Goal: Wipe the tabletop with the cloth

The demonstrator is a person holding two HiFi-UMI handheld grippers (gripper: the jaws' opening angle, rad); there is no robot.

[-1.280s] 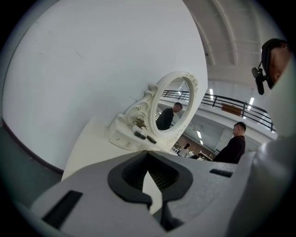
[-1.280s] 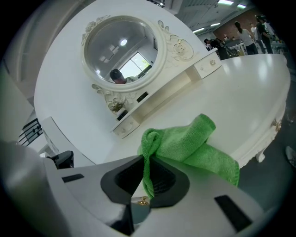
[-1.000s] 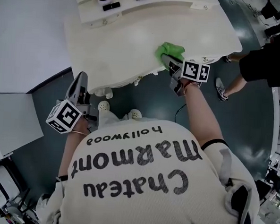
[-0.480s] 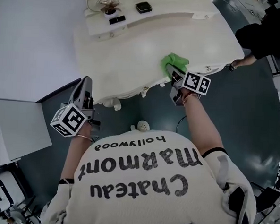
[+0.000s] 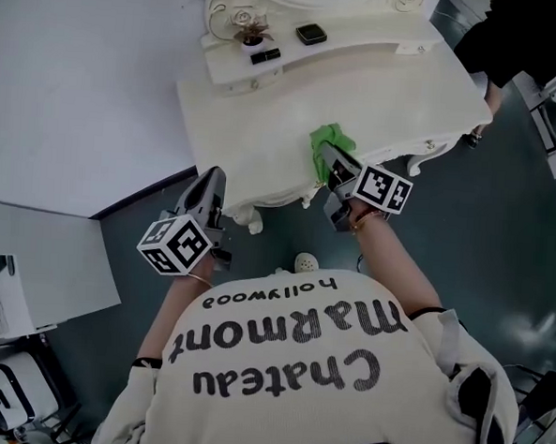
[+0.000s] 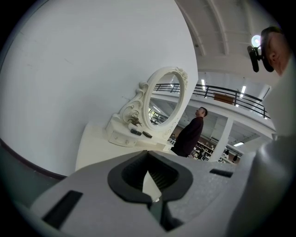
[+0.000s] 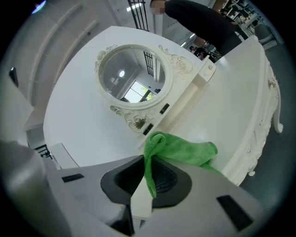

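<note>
The green cloth point(image 5: 328, 138) lies bunched on the white tabletop point(image 5: 265, 122) near its front edge. My right gripper point(image 5: 331, 160) is shut on the cloth's near fold. In the right gripper view the cloth point(image 7: 185, 150) stands up between the dark pads of the right gripper point(image 7: 147, 183) and spreads onto the tabletop point(image 7: 231, 111) beyond. My left gripper point(image 5: 209, 186) hangs off the table's front left corner, over the floor. In the left gripper view the left gripper point(image 6: 150, 187) is shut with nothing in it.
An ornate oval mirror point(image 7: 132, 76) stands on a raised shelf point(image 5: 298, 53) at the table's back, with small black items point(image 5: 311, 34) and a dried sprig point(image 5: 248, 25). A person in dark clothes point(image 6: 189, 134) stands beyond the table's right end. A white wall point(image 5: 80, 73) lies to the left.
My right gripper has dragged the cloth leftwards along the table's front edge. My left gripper has come up closer to the front left corner. The head view has shifted back from the table.
</note>
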